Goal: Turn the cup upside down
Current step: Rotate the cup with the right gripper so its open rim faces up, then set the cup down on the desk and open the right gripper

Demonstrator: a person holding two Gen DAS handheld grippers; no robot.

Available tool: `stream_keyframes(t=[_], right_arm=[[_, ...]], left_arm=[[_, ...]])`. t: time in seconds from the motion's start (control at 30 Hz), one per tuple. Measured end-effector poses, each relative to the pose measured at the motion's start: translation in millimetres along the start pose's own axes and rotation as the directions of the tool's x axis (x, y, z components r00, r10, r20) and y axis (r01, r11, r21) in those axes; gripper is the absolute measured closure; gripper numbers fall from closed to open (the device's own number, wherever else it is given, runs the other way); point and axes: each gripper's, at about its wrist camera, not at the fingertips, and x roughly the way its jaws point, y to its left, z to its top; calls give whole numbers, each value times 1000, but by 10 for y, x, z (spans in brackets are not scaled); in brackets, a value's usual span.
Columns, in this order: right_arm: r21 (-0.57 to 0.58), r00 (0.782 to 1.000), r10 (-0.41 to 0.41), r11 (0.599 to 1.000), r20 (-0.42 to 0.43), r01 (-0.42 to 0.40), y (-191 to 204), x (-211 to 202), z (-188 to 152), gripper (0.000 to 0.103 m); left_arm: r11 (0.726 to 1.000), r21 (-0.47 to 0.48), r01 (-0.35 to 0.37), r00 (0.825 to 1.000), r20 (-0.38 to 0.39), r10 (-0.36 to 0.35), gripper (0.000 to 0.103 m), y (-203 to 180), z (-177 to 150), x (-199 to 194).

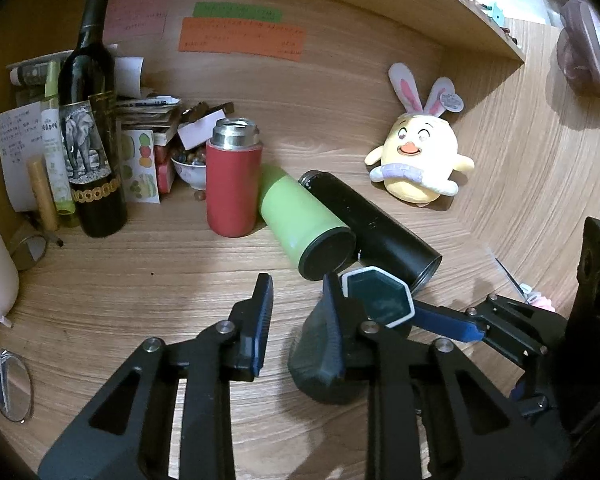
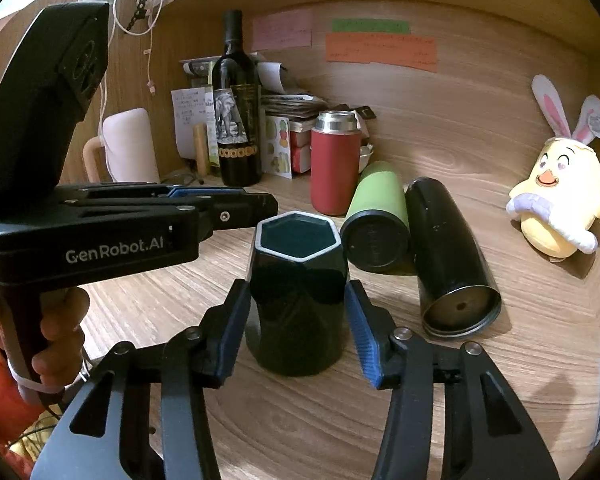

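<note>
Right tool (image 2: 296, 320) wide around upright cup (image 2: 296, 300) | left tool (image 1: 296, 312) wide | glazed, slippery, breakable: grip mid-body

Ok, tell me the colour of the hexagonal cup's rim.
White, around the dark teal cup; clearest in the right wrist view.

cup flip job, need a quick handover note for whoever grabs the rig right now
Left gripper: open, beside the cup, one finger close against its side; contact unclear.
Right gripper: open, fingers either side of the cup, not closed on it.
Cup: dark, hexagonal white rim, upright on the wooden desk, mouth up, in front of two lying flasks.
Done: approach only.
Left: grip, lift, turn over, set down.
</note>
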Motion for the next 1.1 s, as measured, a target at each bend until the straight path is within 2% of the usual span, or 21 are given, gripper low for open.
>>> stream_keyframes(t=[0.27, 0.43, 0.63, 0.77, 0.83, 0.93, 1.0, 1.1], right_arm=[[20, 1000, 14, 1000, -25, -14, -54, -50, 35, 57], [33, 1000, -4, 999, 21, 4, -116, -288, 102, 56], [50, 986, -73, 997, 150, 66, -209, -831, 201, 33], [77, 963, -115, 992, 242, 100, -257, -1241, 236, 18], [87, 952, -132, 990, 277, 111, -258, -1412, 238, 14], [99, 933, -149, 987, 327, 123, -232, -1667, 230, 0], [107, 920, -158, 986, 357, 128, -204, -1804, 224, 0], [111, 908, -158, 986, 389, 124, -167, -1964, 230, 0]], left_arm=[[999, -2, -49, 999, -5, 49, 79, 54, -4, -103], [997, 6, -81, 995, 58, 80, 75, 14, 57, -407], [993, 33, -116, 978, 176, 109, 56, -171, 110, -897], [988, 48, -144, 960, 249, 128, 34, -345, 95, -1202], [987, 46, -153, 951, 278, 135, 25, -418, 72, -1342], [986, 37, -164, 939, 312, 144, 10, -529, 27, -1532], [985, 31, -171, 931, 331, 152, 2, -577, -5, -1623], [982, 39, -185, 922, 353, 160, 0, -676, -52, -1745]])
